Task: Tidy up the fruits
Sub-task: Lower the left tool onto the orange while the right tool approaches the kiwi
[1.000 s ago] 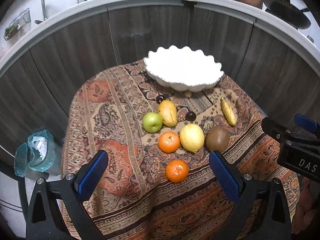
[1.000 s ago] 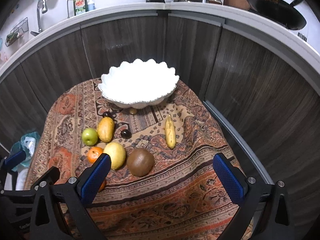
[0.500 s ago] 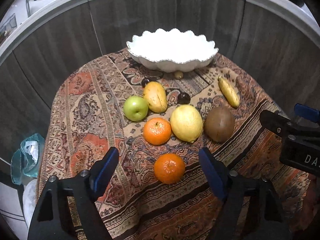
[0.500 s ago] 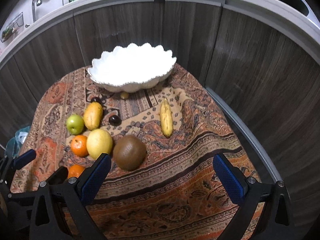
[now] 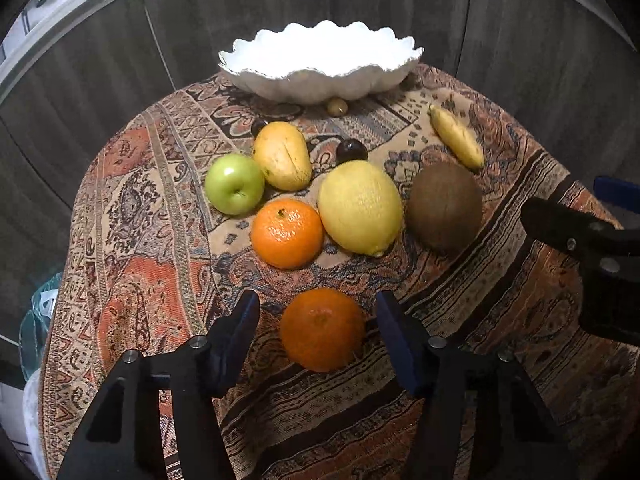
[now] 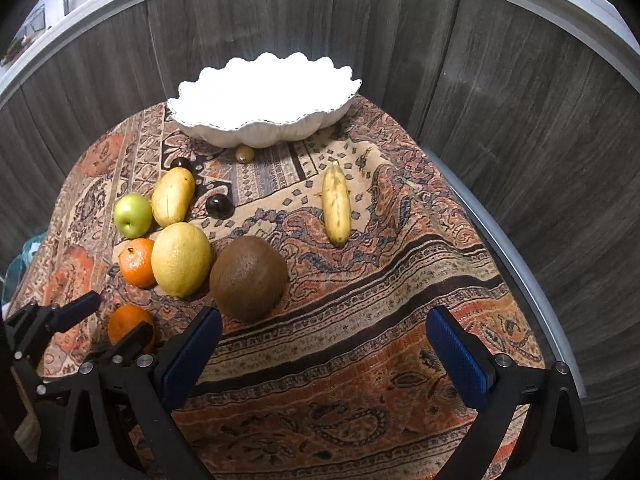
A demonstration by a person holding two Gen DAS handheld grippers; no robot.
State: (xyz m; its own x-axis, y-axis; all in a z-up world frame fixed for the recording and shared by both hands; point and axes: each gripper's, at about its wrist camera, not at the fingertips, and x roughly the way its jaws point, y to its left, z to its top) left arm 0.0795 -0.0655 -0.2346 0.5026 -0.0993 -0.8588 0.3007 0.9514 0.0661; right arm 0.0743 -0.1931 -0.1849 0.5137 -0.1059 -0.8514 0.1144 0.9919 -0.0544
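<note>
From the left wrist, the left tool [image 5: 318, 322] has sunk and narrowed its jaws around the near orange [image 5: 322, 329] without yet pinching, so a pickup toward the white bowl [image 5: 320, 65] looks imminent; from the right wrist, the right tool [image 6: 322, 346] hangs wide open, empty, above the cloth-covered surface [image 6: 360, 360].

- Nearest orange [image 5: 322, 329] sits upright between my pads, nearest me, well short of the white scalloped bowl [image 5: 320, 80].
- Second orange [image 5: 287, 233], lemon [image 5: 360, 206], kiwi [image 5: 445, 205] line up closer to that bowl.
- Apple [image 5: 235, 184], mango [image 5: 282, 156], banana [image 5: 456, 136] lie nearer it.
</note>
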